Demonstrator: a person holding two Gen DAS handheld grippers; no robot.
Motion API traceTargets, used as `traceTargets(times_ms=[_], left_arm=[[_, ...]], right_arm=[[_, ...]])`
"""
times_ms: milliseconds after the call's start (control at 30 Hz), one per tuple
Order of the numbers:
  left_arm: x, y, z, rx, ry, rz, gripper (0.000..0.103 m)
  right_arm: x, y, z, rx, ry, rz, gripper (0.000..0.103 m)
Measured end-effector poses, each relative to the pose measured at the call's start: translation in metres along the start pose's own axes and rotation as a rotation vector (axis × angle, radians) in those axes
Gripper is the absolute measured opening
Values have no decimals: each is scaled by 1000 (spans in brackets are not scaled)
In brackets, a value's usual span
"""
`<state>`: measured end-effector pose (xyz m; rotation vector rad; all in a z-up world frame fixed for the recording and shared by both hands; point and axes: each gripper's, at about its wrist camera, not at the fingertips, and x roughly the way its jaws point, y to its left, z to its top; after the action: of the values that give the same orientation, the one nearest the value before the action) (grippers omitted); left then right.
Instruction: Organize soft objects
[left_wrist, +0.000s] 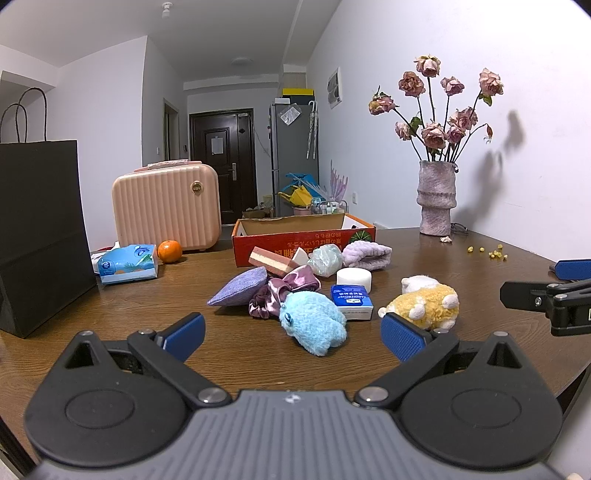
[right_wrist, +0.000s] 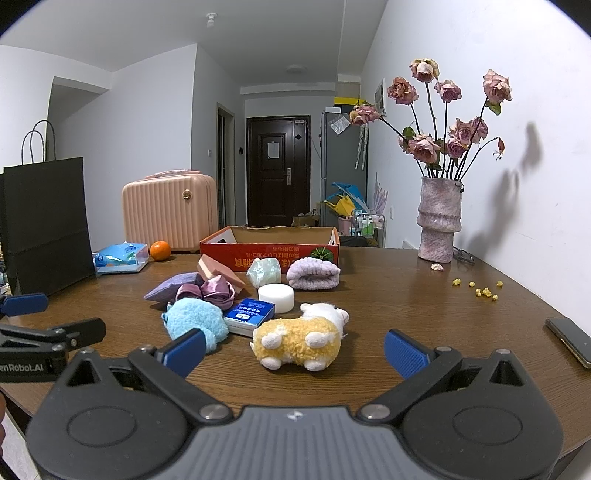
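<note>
A heap of soft things lies mid-table before a red cardboard box (left_wrist: 295, 240) (right_wrist: 269, 253): a blue plush (left_wrist: 314, 319) (right_wrist: 195, 319), a yellow-and-white plush (left_wrist: 424, 301) (right_wrist: 299, 339), a purple scrunchie (left_wrist: 284, 288) (right_wrist: 216, 290), a lilac pouch (left_wrist: 238, 286) (right_wrist: 170, 286), a lilac headband (left_wrist: 367, 254) (right_wrist: 314, 277), a pink sponge block (left_wrist: 271, 262) (right_wrist: 218, 273), a mint puff (left_wrist: 325, 258) (right_wrist: 264, 269), a white round pad (left_wrist: 354, 278) (right_wrist: 276, 297) and a blue tissue pack (left_wrist: 352, 301) (right_wrist: 249, 314). My left gripper (left_wrist: 293, 334) is open just short of the blue plush. My right gripper (right_wrist: 295, 349) is open, with the yellow plush between its fingertips' line and slightly beyond.
A black paper bag (left_wrist: 40, 236) (right_wrist: 48, 225), a tissue pack (left_wrist: 127, 262) (right_wrist: 120, 258), an orange (left_wrist: 170, 251) (right_wrist: 160, 250) and a pink case (left_wrist: 166, 206) (right_wrist: 170, 210) stand at the left. A vase of dried roses (left_wrist: 437, 195) (right_wrist: 439, 218) is at the right, a phone (right_wrist: 569, 341) near the right edge.
</note>
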<state>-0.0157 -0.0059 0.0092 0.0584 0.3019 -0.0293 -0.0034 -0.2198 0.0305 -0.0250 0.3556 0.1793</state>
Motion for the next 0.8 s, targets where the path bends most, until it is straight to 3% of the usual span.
traceTargets(times_ms=[800], left_arm=[[33,-2,1,5,43,-8,103]], right_arm=[[39,-10,-4,7,45,2,103]])
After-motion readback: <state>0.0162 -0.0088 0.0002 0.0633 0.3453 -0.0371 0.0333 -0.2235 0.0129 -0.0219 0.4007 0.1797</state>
